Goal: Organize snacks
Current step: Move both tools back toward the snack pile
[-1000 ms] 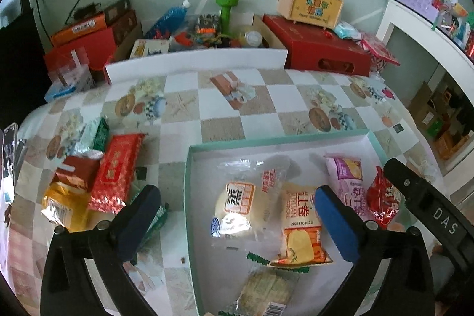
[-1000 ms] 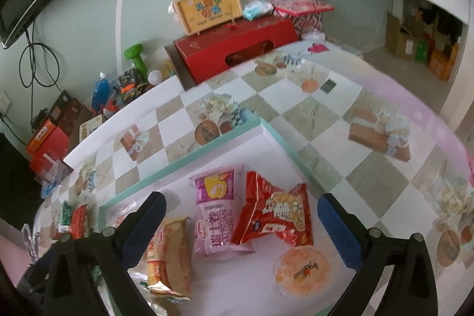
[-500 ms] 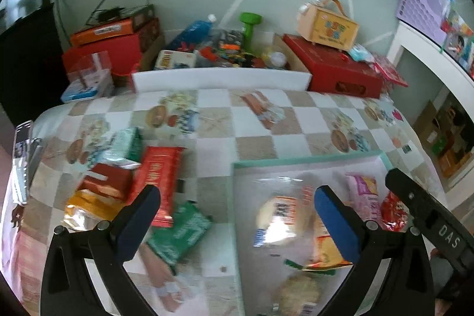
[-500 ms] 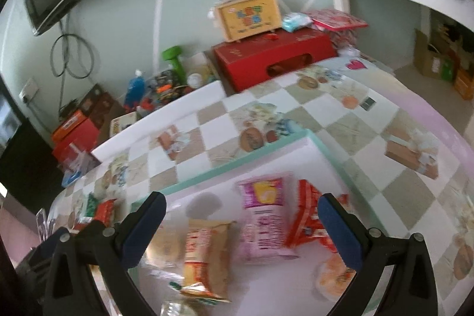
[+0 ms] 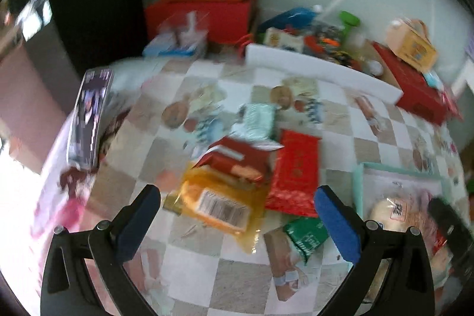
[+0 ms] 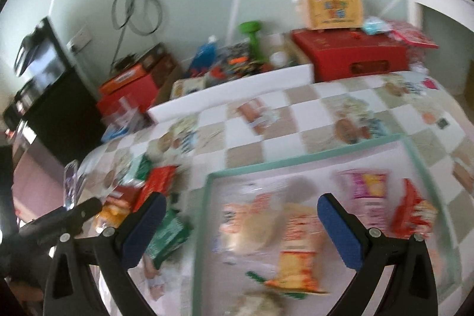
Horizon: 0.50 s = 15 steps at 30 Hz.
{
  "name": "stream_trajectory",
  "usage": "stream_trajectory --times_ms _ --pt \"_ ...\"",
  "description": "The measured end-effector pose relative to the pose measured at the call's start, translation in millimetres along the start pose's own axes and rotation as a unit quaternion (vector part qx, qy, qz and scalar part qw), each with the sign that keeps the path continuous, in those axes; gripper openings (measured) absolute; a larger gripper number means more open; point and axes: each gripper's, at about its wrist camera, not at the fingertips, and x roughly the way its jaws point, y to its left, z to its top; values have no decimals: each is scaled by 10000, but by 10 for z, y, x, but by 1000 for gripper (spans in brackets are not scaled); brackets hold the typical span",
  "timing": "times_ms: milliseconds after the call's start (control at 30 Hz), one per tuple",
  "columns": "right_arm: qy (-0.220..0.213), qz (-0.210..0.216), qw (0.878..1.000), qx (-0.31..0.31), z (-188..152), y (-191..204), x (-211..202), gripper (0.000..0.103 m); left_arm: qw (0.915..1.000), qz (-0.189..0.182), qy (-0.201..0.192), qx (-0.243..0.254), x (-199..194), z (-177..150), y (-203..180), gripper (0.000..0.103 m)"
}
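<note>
Snacks lie in two groups on a checkered tablecloth (image 5: pixel 231 280): a loose heap outside the tray and several packets inside it. Left gripper (image 5: pixel 237 215) hovers above the heap, jaws spread wide, nothing between the blue pads (image 5: pixel 139 224). Directly between those pads in the left wrist view sits a yellow packet (image 5: pixel 216 206) with a barcode facing up; a red box-like pack (image 5: pixel 237 159) overlaps its far edge, and a pale green packet (image 5: pixel 256 120) lies beyond that. Long red packet (image 5: pixel 296 176) lies just right of the yellow one, touching it, and a dark green packet (image 5: pixel 308 236) rests near the right pad, close to the tray's left wall. Tray (image 6: pixel 204 215), white with a teal rim, holds a clear-wrapped bun (image 6: pixel 254 224), an orange and yellow packet (image 6: pixel 296 262), a pink packet (image 6: pixel 367 194) and a red packet (image 6: pixel 414 215) side by side. Right gripper (image 6: pixel 237 230) hangs over the tray's left half, jaws likewise wide apart and empty. Both views are motion-blurred, so print on the wrappers cannot be read. Behind the table, against the wall: red boxes (image 6: pixel 349 55), a yellow carry box (image 6: pixel 334 8) on top of one, a green dumbbell (image 6: pixel 251 34), a white foam strip (image 6: pixel 231 96) along the table's far edge.
</note>
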Motion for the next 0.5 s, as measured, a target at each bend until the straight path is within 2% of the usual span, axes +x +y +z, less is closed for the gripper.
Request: stream_trajectory --times_ms 133,500 --pt "222 83 9985 -485 -52 305 137 103 9985 -185 267 -432 127 -1 184 103" --pt "833 150 9847 -1524 -271 934 578 103 9925 -288 825 -860 508 -21 378 103"
